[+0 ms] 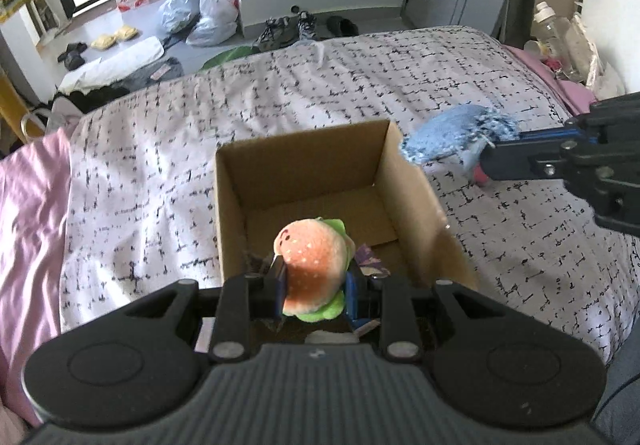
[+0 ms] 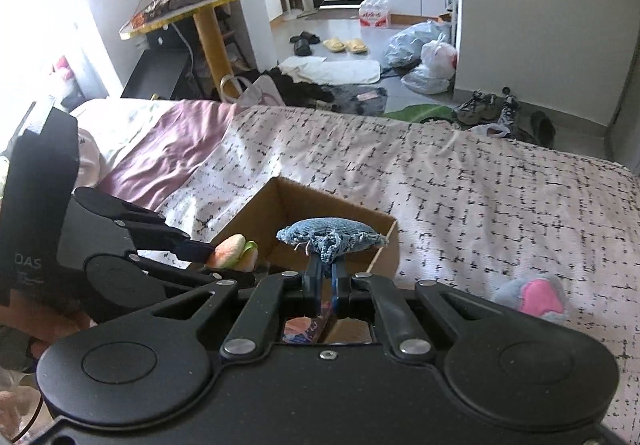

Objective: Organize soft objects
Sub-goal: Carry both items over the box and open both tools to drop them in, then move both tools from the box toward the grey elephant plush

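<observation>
An open cardboard box stands on the patterned bedspread. My left gripper is shut on a burger plush and holds it over the box's near side. In the right wrist view the same gripper comes in from the left with the burger plush at the box rim. My right gripper is shut on a frayed blue denim cushion, pinched from below, just over the box's right edge. From the left wrist view that cushion hangs beside the right wall, with the right gripper behind it.
A purple-patterned item lies in the box's near corner. A grey and pink plush rests on the bedspread to the right. A pink sheet covers the left side. Shoes and bags lie on the floor beyond.
</observation>
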{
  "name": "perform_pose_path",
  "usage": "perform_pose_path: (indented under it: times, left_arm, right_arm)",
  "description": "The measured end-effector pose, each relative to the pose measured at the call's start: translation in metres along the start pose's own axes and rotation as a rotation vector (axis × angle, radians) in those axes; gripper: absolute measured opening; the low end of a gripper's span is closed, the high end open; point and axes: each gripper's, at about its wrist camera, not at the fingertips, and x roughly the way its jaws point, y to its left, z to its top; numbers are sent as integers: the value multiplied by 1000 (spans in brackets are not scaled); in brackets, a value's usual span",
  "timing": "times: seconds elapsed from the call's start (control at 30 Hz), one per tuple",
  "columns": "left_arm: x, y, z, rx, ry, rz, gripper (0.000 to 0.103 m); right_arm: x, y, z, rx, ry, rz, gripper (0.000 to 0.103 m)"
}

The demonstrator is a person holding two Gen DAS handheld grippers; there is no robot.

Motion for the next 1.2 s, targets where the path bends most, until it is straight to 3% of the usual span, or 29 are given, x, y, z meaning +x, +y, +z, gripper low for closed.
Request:
perform_pose_path:
  times: [0.17,0.23,0.3,0.33,0.37,0.53,0.6,0.87,1.2]
  left_arm:
    - [4,4,-5,-20,9,-49,30]
    - [7,2,-5,-11,13,-60,38]
    - [11,-1,-6,8,30,-49,48]
    - [12,-2,-7,7,35,-37,52]
    - [13,-3,-7,3,34,-32,54]
    - [10,-5,-5,0,15,-14,73]
    - [9,-7,-3,0,12,9,75]
    - [1,-19,-1,17,10,25,76]
    - [-21,-42,3,14,-18,10,76]
  right_arm:
    - [17,5,2,-5,18,9,5]
    - [21,6,3,1,16,2,7]
    - [26,0,2,39,25,-17,29]
    - [28,-4,1,67,37,-28,49]
    - [28,-8,-2,85,32,-37,55]
    - [18,-20,-18,88,47,-15,59]
    - [15,-24,-24,90,56,-22,63]
    - [-11,-49,-51,163,55,-39,76]
    - [-45,-77,-70,210,22,-55,82]
